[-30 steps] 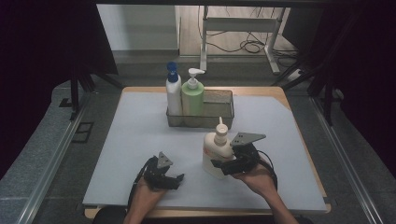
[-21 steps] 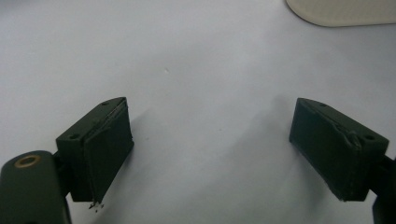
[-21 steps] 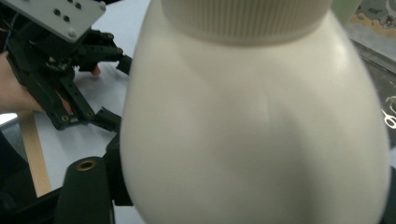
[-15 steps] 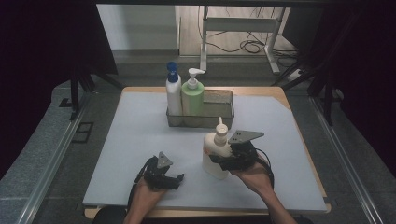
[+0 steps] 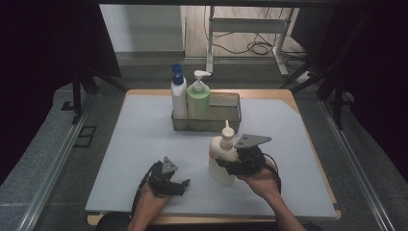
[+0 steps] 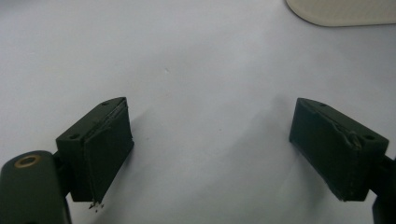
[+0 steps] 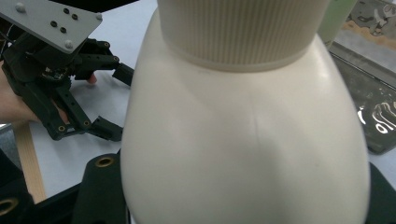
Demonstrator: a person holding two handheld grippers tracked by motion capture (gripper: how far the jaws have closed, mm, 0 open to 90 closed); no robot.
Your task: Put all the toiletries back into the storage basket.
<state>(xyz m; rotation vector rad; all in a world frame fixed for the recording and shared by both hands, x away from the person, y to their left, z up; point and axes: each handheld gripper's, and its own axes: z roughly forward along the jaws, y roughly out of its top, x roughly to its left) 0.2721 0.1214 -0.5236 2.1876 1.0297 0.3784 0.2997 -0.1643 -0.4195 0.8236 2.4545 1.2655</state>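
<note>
- Standing upright on the grey mat (image 5: pixel 144 144), just right of the high view's centre, the cream bottle (image 5: pixel 222 161) is the thing being worked on; its ribbed cap and shoulder loom large in the right gripper view (image 7: pixel 243 140).
- The right gripper (image 5: pixel 230 166) reaches in from the bottle's right, and its jaws have just been closing with the bottle between them. Both sit at the bottle's flanks, low in the right gripper view, so I judge them clamped on the body, though the contact itself is partly hidden.
- The step in hand looks like securing the grasp before a lift.
- The left gripper (image 5: pixel 179 185) rests on the mat at lower centre-left, well apart from the bottle, its jaws wide apart with nothing but bare mat between them (image 6: pixel 210 140).
- Above, at the frame's middle, a wire basket (image 5: pixel 226 113) holds a blue-capped bottle (image 5: pixel 178 98) and a green pump bottle (image 5: pixel 198 98) in its left half; its right half is free.
- Next move, likely: raise the bottle straight, keep it upright, clear the basket's rim and lower it into the free half without knocking the green pump bottle.
</note>
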